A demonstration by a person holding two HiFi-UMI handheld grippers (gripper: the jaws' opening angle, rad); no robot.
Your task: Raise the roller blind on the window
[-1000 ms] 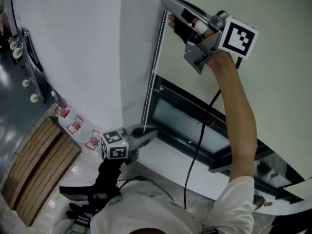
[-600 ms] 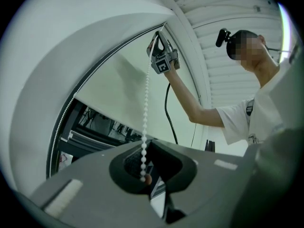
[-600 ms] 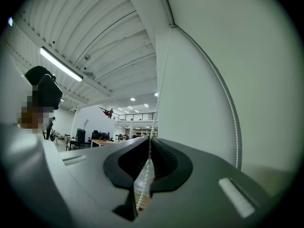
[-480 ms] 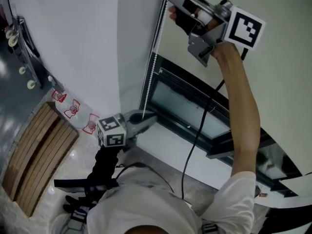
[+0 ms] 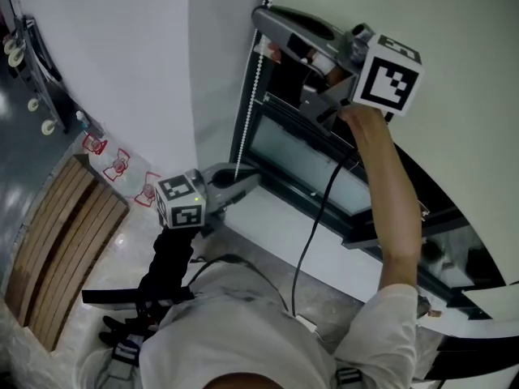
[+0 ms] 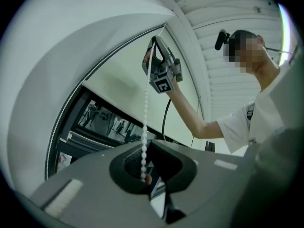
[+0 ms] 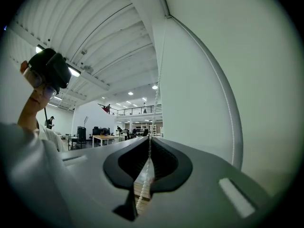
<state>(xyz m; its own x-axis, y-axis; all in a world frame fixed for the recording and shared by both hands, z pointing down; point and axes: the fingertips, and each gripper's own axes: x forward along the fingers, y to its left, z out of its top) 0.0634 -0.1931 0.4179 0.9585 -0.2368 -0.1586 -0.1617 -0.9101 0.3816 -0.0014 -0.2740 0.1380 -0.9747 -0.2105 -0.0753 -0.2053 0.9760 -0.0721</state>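
A white bead chain (image 5: 253,96) hangs down the window's left edge. High up, my right gripper (image 5: 261,16) is shut on the chain, which runs between its closed jaws (image 7: 150,139). Below it, at sill height, my left gripper (image 5: 253,177) is shut on the same strand. In the left gripper view the chain (image 6: 145,108) drops straight from the right gripper (image 6: 154,39) into my left gripper's jaws (image 6: 146,145). The pale roller blind (image 5: 454,23) covers the upper window, and dark glass (image 5: 300,156) shows under its lower edge (image 6: 137,110). A second strand (image 7: 232,127) curves along the frame.
A white wall (image 5: 122,55) stands left of the window, with a white sill (image 5: 276,233) below the glass. A black cable (image 5: 312,233) hangs from the right gripper past the person's arm (image 5: 389,193). A wooden slatted panel (image 5: 57,250) lies on the floor at lower left.
My right gripper has come down with the chain in its jaws, and more dark glass shows beside it under the blind. My left gripper has stayed at the sill.
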